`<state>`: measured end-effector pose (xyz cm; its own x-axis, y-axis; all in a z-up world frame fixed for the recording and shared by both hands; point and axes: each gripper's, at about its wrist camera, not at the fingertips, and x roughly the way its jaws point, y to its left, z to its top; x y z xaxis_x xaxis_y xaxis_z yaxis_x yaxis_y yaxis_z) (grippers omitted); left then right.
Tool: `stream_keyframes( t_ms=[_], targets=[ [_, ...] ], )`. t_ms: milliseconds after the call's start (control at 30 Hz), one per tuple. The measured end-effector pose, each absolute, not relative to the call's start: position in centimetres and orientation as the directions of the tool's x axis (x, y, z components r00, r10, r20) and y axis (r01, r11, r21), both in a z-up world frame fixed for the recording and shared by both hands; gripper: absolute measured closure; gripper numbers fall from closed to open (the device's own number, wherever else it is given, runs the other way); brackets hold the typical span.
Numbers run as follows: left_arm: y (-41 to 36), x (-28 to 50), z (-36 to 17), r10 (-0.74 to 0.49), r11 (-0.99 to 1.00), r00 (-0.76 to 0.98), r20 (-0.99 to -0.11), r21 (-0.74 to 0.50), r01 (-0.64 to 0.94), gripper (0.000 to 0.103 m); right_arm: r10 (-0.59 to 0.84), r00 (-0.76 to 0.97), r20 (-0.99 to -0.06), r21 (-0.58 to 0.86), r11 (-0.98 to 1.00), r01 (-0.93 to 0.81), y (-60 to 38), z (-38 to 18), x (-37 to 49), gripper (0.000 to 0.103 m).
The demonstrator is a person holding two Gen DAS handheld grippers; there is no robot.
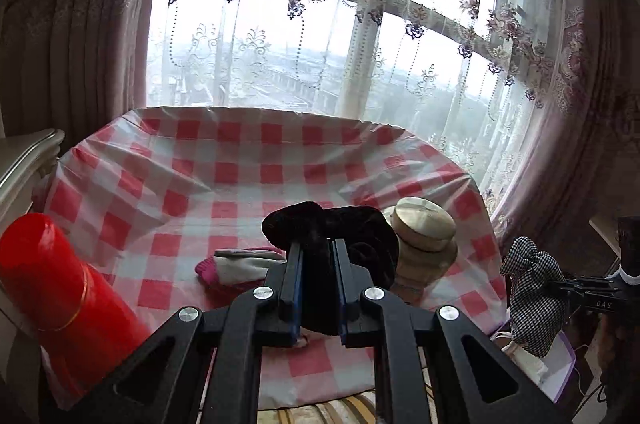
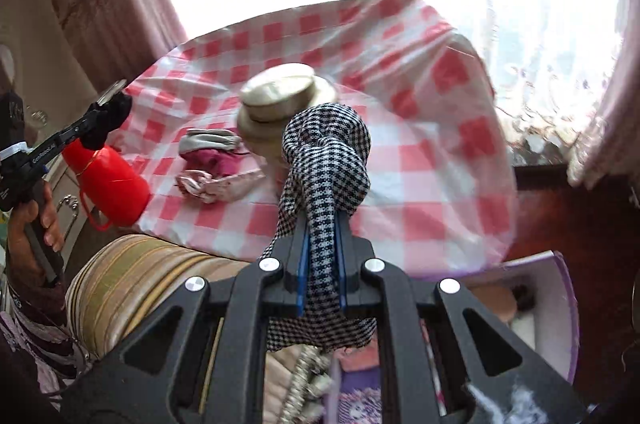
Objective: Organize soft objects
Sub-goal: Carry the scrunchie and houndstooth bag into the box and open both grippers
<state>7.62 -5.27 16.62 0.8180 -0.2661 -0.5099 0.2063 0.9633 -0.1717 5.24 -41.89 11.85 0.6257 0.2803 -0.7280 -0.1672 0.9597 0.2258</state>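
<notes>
While your left tool (image 1: 316, 244) is clenched on a black velvet scrunchie (image 1: 332, 224) above the checked tabletop (image 1: 160, 183), your right tool (image 2: 320, 224) grips a houndstooth scrunchie (image 2: 326, 151) off the tabletop's near edge. Grey-and-pink socks (image 2: 210, 149) lie beside the cream lidded jar (image 2: 280, 99), near a red flask (image 2: 108, 179).

The tablecloth (image 1: 240, 159) was pink-and-white checked. On it lay a grey-and-magenta sock (image 1: 240, 266); beside the cloth stood a red flask (image 1: 52, 276). A black scrunchie (image 1: 332, 228) and a black-and-white houndstooth scrunchie (image 2: 326, 159) hung above it.
</notes>
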Motion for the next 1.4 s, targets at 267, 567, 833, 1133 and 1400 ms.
stream_keyframes(
  t_ms=[267,567,833,1133,1400],
  targets=[
    [-13.3,6.7,15.2,-0.436,0.898,0.695,-0.572,-0.218,0.383,0.089,0.172,0.539,-0.824,0.257,0.963,0.085,-51.7,4.8,-0.8,0.089],
    [-22.4,4.7,12.0,-0.562,0.797,0.495,-0.663,-0.273,0.539,0.089,0.254,0.406,-0.878,0.328,0.937,0.124,-55.4,-2.7,-3.3,0.089],
    [-28.3,3.4,8.6,-0.582,0.734,0.327,-0.744,-0.308,0.605,0.089,0.217,0.224,-0.95,0.244,0.965,0.098,-55.5,-7.8,-3.4,0.077],
    [-34.6,2.1,6.1,-0.562,0.675,0.215,-0.799,-0.292,0.678,0.089,0.138,0.272,-0.952,0.173,0.979,0.107,-57.2,-5.4,-5.4,0.034],
    [-38.4,1.9,2.7,-0.542,0.636,0.072,-0.837,-0.353,0.686,0.064,0.088,0.33,-0.94,0.133,0.984,0.117,-57.6,-1.8,-6.5,0.03]
  ],
)
